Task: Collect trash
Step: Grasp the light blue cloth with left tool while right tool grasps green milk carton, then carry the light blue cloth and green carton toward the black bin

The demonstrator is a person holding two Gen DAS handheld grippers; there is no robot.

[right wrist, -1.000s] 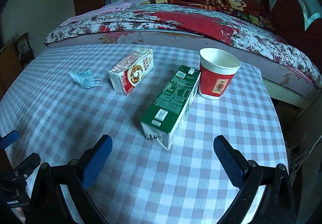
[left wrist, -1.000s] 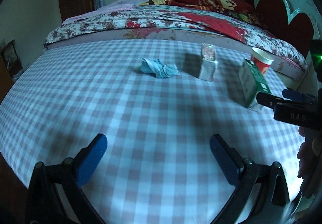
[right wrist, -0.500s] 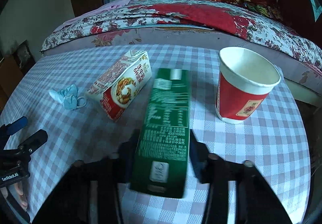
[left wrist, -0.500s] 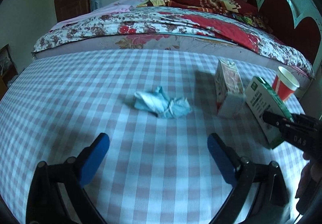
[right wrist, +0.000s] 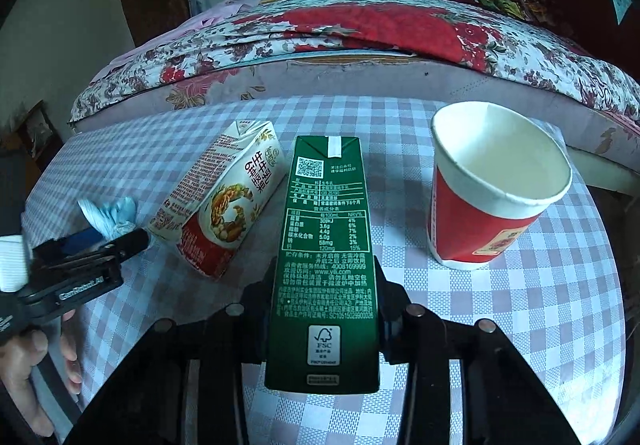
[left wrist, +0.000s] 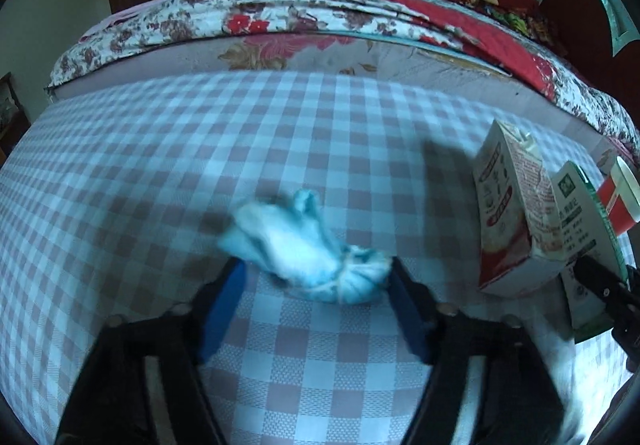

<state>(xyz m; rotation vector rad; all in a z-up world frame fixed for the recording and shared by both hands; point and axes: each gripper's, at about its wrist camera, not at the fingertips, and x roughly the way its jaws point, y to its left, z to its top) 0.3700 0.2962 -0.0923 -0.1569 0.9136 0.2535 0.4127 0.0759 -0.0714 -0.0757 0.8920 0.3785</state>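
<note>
In the left wrist view the left gripper [left wrist: 316,277] has just been closing its jaws, and the crumpled blue-white wad [left wrist: 304,249] sits between them: the right pad touches its knotted end, while blur keeps me from telling whether the left pad presses it, so a firm grip cannot be confirmed. The wad lies on the checked surface [left wrist: 160,173]. To the right of the jaws, well apart, stands a white-and-red carton [left wrist: 508,213] with print too small to read, and just beyond it the green carton [left wrist: 584,229] and a red paper cup [left wrist: 620,201], with the bed [left wrist: 304,9] behind. In the right wrist view the right gripper [right wrist: 322,309] has its jaws clamped on both long sides of the green carton [right wrist: 326,245], which runs lengthwise out ahead of them. Its upper face carries a QR code, a nutrition table in Chinese, "www.yili.com" and an FSC mark near the jaws. Left of the jaws lies the white-and-red carton [right wrist: 224,201], with Chinese characters and a picture of nuts; right of them stands the red paper cup [right wrist: 492,185], upright. Far left, the left gripper [right wrist: 108,241] reads "GenRobot.AI" on its body.
</note>
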